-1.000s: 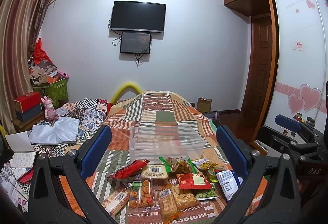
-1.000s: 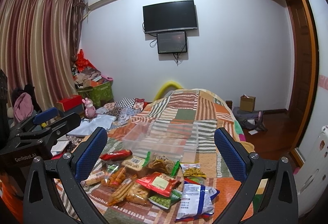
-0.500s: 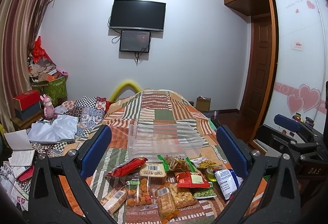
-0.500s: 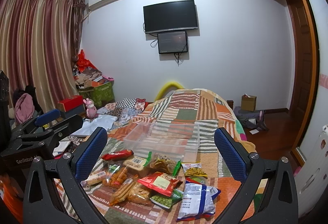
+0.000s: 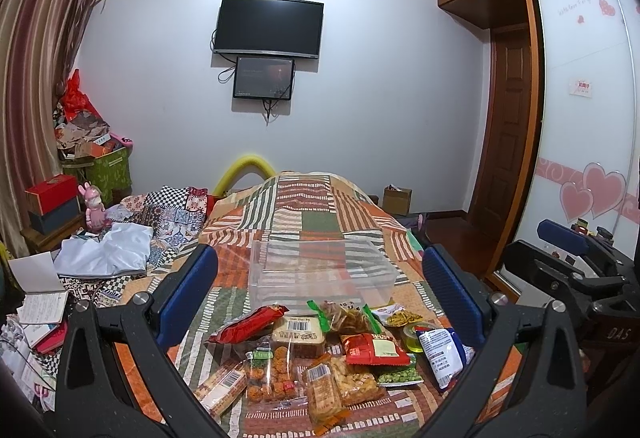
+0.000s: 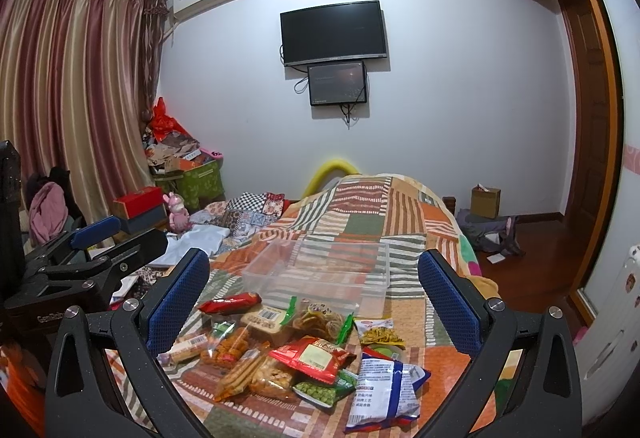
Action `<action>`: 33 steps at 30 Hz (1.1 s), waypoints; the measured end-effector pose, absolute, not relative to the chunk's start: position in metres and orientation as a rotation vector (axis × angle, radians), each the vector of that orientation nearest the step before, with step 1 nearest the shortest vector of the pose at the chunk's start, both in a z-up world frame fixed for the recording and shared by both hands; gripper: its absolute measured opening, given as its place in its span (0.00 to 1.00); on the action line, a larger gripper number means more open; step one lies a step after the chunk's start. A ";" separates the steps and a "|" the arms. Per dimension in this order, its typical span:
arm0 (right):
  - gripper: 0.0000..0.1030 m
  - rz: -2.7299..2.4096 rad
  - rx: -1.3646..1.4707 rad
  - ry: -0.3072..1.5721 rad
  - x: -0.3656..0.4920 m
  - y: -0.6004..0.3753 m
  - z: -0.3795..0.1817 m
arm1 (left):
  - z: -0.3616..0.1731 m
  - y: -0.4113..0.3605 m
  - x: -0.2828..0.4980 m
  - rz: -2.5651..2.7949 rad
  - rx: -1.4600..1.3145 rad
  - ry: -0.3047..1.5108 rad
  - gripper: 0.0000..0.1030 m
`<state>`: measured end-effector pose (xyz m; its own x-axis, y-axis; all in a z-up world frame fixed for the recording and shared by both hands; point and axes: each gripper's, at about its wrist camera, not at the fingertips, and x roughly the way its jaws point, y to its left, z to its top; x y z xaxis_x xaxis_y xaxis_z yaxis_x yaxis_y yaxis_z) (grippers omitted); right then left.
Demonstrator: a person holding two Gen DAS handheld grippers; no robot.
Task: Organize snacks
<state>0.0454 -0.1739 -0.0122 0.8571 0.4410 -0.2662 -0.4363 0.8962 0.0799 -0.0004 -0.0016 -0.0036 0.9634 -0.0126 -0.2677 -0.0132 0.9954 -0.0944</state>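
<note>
A pile of snack packets lies on the patchwork bedspread, in front of an empty clear plastic bin. The pile holds a long red packet, a red bag and a white and blue bag. The same pile and bin show in the right wrist view. My left gripper is open and empty, held above and short of the pile. My right gripper is open and empty too, to the right of the left one.
The bed runs away toward a wall with a TV. Clothes and notebooks clutter the left side, with boxes beyond. A wardrobe with sliding doors stands at the right.
Both views have shifted only slightly; the snacks and bin have not moved and both grippers remain open.
</note>
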 end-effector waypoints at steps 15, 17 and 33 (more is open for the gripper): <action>1.00 0.459 0.011 0.286 0.046 -0.174 -0.014 | -0.009 0.001 0.007 -0.003 -0.103 0.294 1.00; 1.00 0.456 0.011 0.292 0.047 -0.174 -0.015 | -0.010 0.002 0.009 -0.003 -0.104 0.302 1.00; 1.00 0.376 0.020 0.515 0.095 -0.193 -0.068 | -0.068 0.011 0.054 -0.006 -0.110 0.521 1.00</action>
